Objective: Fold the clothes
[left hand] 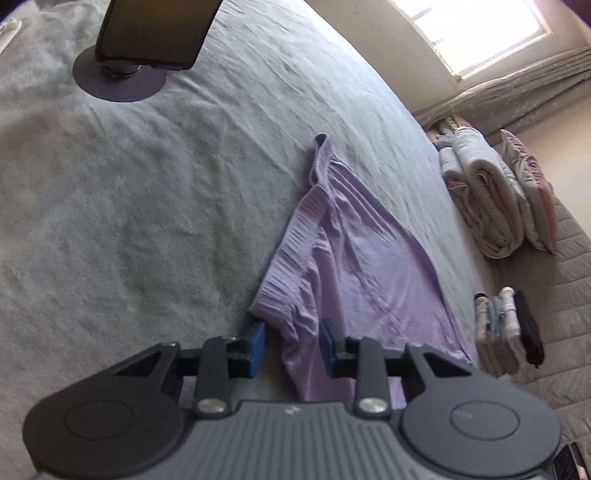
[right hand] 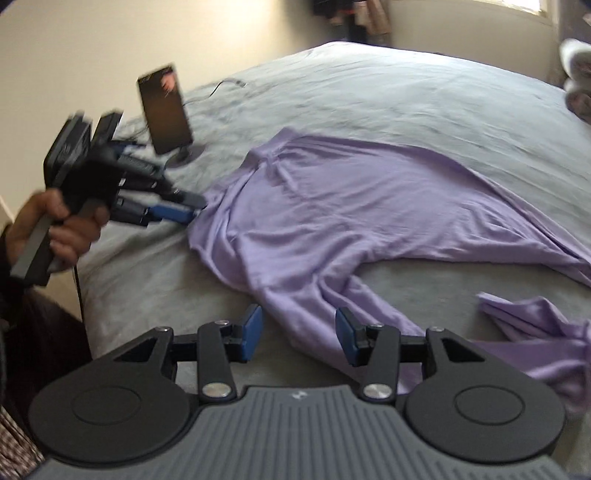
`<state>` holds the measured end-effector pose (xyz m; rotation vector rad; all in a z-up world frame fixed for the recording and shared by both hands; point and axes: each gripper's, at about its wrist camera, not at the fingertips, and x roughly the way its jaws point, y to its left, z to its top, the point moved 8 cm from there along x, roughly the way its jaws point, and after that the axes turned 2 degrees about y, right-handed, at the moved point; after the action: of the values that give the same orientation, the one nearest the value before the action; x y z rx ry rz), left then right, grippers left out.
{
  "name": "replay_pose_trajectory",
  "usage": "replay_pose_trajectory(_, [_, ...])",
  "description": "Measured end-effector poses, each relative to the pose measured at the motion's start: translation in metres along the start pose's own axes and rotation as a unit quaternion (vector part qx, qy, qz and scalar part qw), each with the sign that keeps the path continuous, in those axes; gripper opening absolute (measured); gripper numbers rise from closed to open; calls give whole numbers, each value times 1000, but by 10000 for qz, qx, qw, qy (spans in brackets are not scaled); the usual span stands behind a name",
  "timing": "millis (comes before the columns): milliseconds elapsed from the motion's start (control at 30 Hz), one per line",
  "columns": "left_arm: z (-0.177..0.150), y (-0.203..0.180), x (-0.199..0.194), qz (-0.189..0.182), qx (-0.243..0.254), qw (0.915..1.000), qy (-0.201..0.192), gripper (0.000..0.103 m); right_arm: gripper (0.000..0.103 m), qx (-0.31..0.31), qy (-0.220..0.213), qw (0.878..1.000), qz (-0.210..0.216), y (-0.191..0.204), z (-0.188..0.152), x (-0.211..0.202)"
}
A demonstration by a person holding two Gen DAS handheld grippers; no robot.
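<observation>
Lilac garment (left hand: 354,258) between left gripper (left hand: 291,341) pads

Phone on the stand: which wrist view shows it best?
Right wrist. The phone on the stand shows whole there, dark screen facing the camera, base on the grey bedsheet. Left wrist shows it cut off by the top edge.

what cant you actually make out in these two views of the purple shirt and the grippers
- Purple shirt: its right end is cut off by the right wrist view's edge, so the full outline is unknown.
- Left gripper: motion-blurred in the right wrist view; whether its pads pinch the cloth is unclear there.
- Shirt hem under the left gripper's body in the left wrist view: hidden.
- Phone screen: blurred, unreadable.
- Folded stack: too small to identify items.
</observation>
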<state>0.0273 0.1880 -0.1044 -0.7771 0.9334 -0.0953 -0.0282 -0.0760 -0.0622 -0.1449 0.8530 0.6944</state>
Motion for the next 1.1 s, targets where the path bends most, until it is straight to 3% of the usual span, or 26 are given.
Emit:
replay_pose_trajectory(133, [0, -6, 3, 114, 79, 9998, -123, 31, 8, -460, 165, 9983, -308, 2, -3, 13])
replay_pose_trajectory(300, [4, -7, 5, 236, 208, 9993, -222, 24, 4, 216, -85, 9990, -378, -25, 11, 5])
replay_pose_trajectory(467, [7, -2, 4, 212, 231, 9992, -250, 24, 1, 359, -315, 9937, -1013, -56, 22, 8])
replay_pose_trajectory(700, [6, -1, 1, 279, 376, 9985, -275, 24, 5, 458, -162, 9922, -1144, -71, 15, 25])
replay_pose_trajectory(733, [7, -1, 0, 275, 356, 9986, -280, 24, 15, 417, -216, 9924, -1140, -68, 16, 20])
replay_pose_trajectory(800, [9, 1, -2, 271, 289, 9987, -305, 24, 22, 300, -366, 9926, -1114, -61, 18, 10])
replay_pose_trajectory(833, [9, 2, -3, 274, 258, 9987, -330, 24, 31, 236, -454, 9929, -1071, -57, 18, 5])
replay_pose_trajectory(867, [10, 3, -4, 284, 230, 9987, -361, 24, 35, 177, -551, 9933, -1001, -51, 20, 1])
replay_pose_trajectory(1000, [13, 5, -5, 331, 108, 9983, -476, 24, 35, -229, -721, 9964, -387, -15, 19, -5])
replay_pose_trajectory(1100, [13, 6, -5, 369, 36, 9979, -539, 24, 36, -606, -609, 9963, 50, 12, 14, 2])
